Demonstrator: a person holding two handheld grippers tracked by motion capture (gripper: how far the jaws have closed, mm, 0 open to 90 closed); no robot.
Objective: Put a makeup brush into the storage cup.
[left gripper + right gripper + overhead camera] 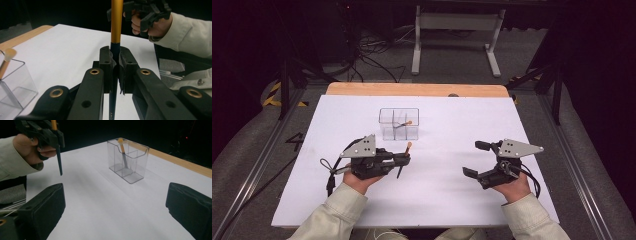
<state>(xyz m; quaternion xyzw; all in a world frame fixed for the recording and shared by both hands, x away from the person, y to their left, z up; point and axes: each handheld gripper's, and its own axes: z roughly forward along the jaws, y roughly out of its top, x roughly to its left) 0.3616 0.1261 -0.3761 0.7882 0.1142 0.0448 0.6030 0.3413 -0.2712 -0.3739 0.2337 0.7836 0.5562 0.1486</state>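
High view: left claw [404, 161] sits clamped on a brush [404, 159] with a dark lower shaft and an orange upper end, held near-left of the clear organizer [399, 123], clear of the white surface [452, 200]. The organizer stands at mid-far on the surface and already holds one similar orange-tipped brush [402, 124] leaning in a compartment; I cannot tell which one from here. Left gripper view confirms the grip: jaws pinched tight on the dark part of the shaft [114, 51], orange section rising straight above them. Right gripper view shows the brush tip [60, 167] hanging free above the surface, not touching it. Right claw [476, 159] is spread wide with nothing between the jaws, parked near-right, well apart from the organizer. My read: step in hand is transport, brush picked and carried, insertion not yet done. Next move calls for bringing the left claw far and slightly right until the brush is over an open compartment, keeping the shaft close to upright, dark tip down, lowering past the rim, then releasing. Watch for the tip catching the organizer wall or the divider; the box looks light and could slide or tip. Right claw is free to steady it if needed.
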